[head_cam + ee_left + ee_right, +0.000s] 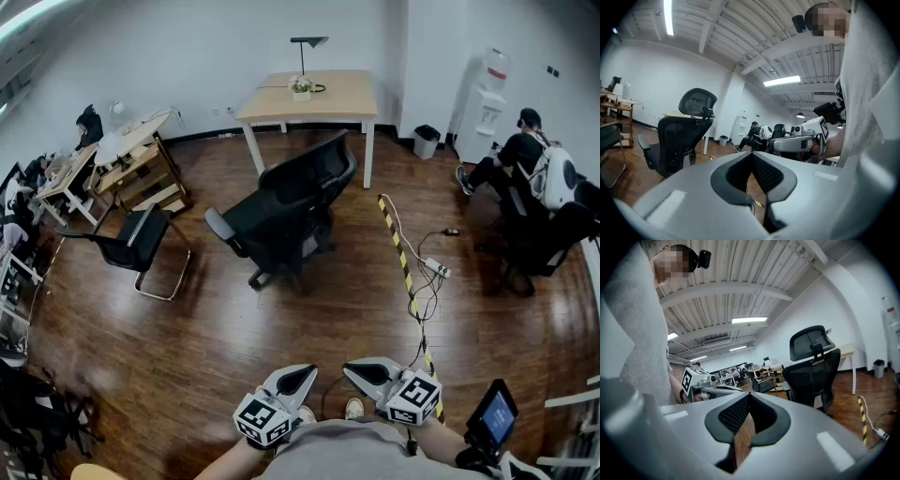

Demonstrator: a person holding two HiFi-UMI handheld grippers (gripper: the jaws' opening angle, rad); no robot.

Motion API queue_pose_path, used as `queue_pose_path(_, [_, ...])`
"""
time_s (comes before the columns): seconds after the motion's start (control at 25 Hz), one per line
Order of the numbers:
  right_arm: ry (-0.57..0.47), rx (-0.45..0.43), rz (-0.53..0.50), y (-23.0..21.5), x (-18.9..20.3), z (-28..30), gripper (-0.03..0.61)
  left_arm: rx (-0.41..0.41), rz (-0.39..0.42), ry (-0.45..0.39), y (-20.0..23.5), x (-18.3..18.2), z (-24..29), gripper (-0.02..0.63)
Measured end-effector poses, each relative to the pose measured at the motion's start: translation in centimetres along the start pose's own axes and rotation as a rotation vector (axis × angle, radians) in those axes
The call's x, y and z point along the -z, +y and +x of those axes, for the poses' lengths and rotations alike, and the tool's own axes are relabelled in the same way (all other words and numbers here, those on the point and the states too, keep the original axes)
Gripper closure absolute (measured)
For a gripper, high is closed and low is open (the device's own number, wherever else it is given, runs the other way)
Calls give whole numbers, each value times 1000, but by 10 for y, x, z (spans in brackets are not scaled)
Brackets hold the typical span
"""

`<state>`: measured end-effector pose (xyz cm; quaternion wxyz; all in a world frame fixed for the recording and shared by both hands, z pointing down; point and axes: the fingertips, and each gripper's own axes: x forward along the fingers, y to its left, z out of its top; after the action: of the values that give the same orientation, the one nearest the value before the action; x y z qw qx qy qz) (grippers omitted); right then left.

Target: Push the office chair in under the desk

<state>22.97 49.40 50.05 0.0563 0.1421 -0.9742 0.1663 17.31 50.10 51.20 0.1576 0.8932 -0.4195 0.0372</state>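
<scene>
Nearest us, left tongs (298, 380) and right tongs (368, 373) are closed and empty. We note the office chair (286, 211) stands apart from the far tabletop (342, 94), backrest toward it. We judge: approach, turn seat inward, push steadily.

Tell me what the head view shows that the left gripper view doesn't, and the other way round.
Only the head view: the small plant and lamp on the desk, and the left gripper seen from outside. Only the left gripper view: the ceiling lights, and that gripper's pads pressed together with nothing between them. Both: the office chair, not yet under the desk, the water dispenser, the seated person and the shut right gripper.
</scene>
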Motion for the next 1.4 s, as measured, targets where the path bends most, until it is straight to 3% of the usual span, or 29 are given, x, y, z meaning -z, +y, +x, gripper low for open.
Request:
queue_pose_path(0.8, [-35,2,-24,-72,-23,-58,572,-53,34,-14,-18,-31,74,611])
queue_pose_path(1.12, [-47,39,-27,-112,-30,-39,572,-43,28,-24,19,-37,101,611])
queue_pose_path(1.4, [-28,58,-26,-178,-47,2,572,-36,13,-48,87,-52,144,611])
